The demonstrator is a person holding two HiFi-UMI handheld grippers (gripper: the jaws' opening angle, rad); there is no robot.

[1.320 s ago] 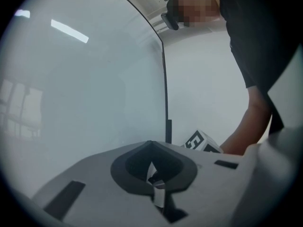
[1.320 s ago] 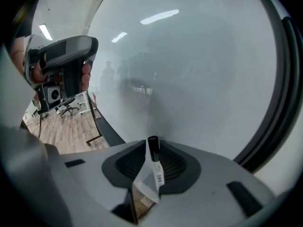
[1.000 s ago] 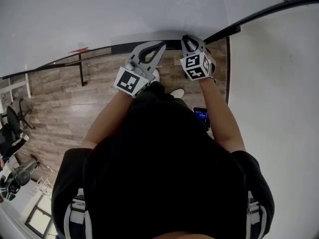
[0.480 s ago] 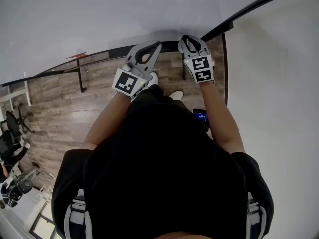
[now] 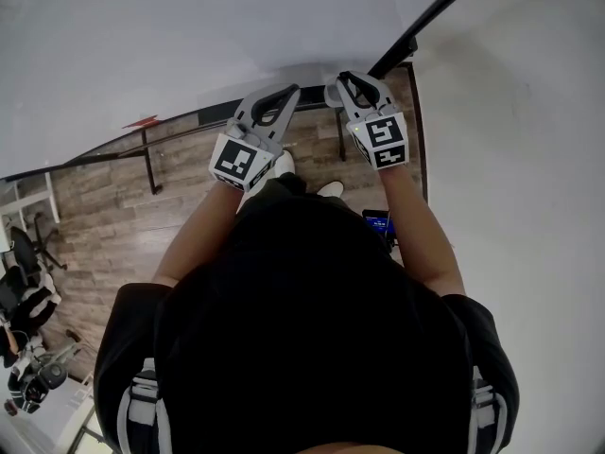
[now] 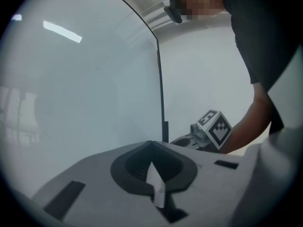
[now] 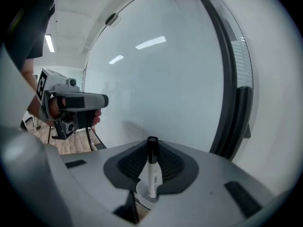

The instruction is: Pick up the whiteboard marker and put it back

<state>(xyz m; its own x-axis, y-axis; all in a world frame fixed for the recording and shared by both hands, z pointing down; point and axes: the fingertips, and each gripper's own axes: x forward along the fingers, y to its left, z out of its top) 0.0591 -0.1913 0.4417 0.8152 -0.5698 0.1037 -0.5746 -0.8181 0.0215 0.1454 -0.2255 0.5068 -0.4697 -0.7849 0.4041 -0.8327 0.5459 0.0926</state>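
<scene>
A big white board [image 5: 189,45] fills the wall in front of the person [image 5: 312,329]. A wood floor [image 5: 123,216] lies below it. The person wears a black shirt and holds both tongs up near the board. The left tongs [image 5: 289,92] are closed with nothing in them. The right tongs [image 7: 151,144] squeeze the marker [image 7: 152,171]. It stands up between them, black end on top.
</scene>
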